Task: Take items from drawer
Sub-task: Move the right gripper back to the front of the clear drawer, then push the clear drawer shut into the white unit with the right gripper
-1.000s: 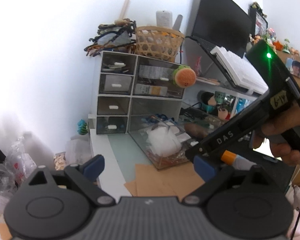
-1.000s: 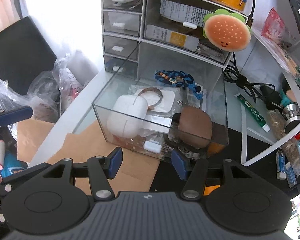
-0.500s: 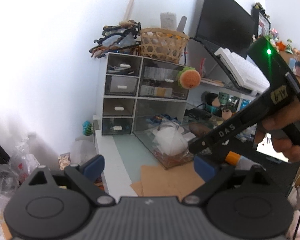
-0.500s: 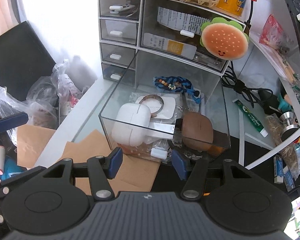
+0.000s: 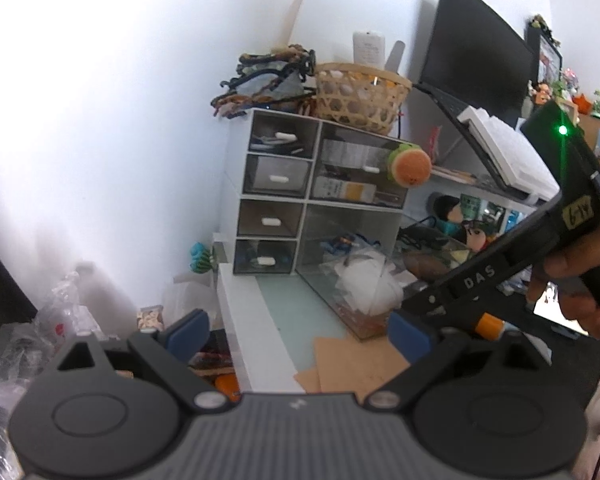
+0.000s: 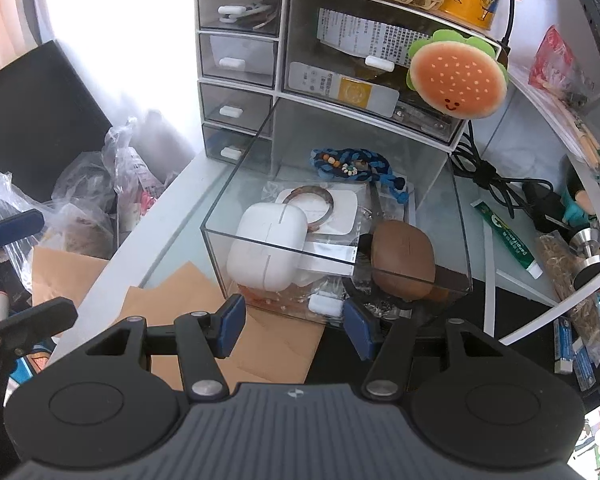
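Observation:
A clear plastic drawer (image 6: 452, 216) is pulled far out of a white desk organiser (image 6: 278, 92). It holds a white earbud case (image 6: 266, 246), a brown case (image 6: 402, 260), a ring on a white card (image 6: 318, 208) and a blue braided cord (image 6: 352, 166). My right gripper (image 6: 294, 322) is open and empty, just in front of the drawer's front wall and white handle (image 6: 326, 305). My left gripper (image 5: 300, 336) is open and empty, further back; the drawer (image 5: 320, 292) lies ahead of it, with the right gripper's body (image 5: 500, 264) across the right.
A burger plush (image 6: 458, 76) hangs off the organiser. A wicker basket (image 5: 360, 94) sits on top. Brown cardboard (image 6: 172, 308) lies under the drawer front. Plastic bags (image 6: 88, 196) lie left. A black cable (image 6: 488, 172), a green tube (image 6: 508, 236) and a laptop (image 5: 472, 64) are right.
Both grippers have drawn back a little from the organiser, so the drawer looks smaller and further off. The drawer's contents have not moved. Both grippers stay open.

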The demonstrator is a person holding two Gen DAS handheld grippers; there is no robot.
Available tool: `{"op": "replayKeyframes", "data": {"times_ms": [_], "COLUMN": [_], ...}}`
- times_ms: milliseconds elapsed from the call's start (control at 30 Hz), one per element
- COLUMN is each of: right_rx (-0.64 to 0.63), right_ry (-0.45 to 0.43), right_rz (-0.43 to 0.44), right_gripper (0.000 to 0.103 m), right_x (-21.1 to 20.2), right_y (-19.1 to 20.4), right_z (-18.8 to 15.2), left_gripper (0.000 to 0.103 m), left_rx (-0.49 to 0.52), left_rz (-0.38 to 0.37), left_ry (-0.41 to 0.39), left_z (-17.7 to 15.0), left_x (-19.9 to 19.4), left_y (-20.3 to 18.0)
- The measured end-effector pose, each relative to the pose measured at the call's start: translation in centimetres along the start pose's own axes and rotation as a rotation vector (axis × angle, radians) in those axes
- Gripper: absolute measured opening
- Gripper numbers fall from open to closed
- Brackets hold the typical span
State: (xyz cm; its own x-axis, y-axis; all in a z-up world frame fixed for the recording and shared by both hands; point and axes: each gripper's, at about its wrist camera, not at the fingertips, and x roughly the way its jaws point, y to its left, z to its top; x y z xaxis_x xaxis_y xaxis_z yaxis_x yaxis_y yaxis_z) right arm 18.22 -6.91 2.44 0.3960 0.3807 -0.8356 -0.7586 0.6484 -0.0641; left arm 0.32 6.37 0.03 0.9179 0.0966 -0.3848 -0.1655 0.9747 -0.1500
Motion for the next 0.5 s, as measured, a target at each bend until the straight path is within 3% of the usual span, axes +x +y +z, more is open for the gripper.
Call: {"op": "replayKeyframes", "data": {"times_ms": [500], "right_rx": [0.003], "right_ry": [-0.021], "right_rz": [-0.017], "right_gripper": [0.052], "right_x": [0.9], "right_y": [0.0], "right_z": [1.1], "left_gripper": [0.098], "left_rx": [-0.031], "left_rz": [0.007], "left_ry": [0.002], "left_z": [-0.1], "left_x": [0.3], "left_y": [1.1]}}
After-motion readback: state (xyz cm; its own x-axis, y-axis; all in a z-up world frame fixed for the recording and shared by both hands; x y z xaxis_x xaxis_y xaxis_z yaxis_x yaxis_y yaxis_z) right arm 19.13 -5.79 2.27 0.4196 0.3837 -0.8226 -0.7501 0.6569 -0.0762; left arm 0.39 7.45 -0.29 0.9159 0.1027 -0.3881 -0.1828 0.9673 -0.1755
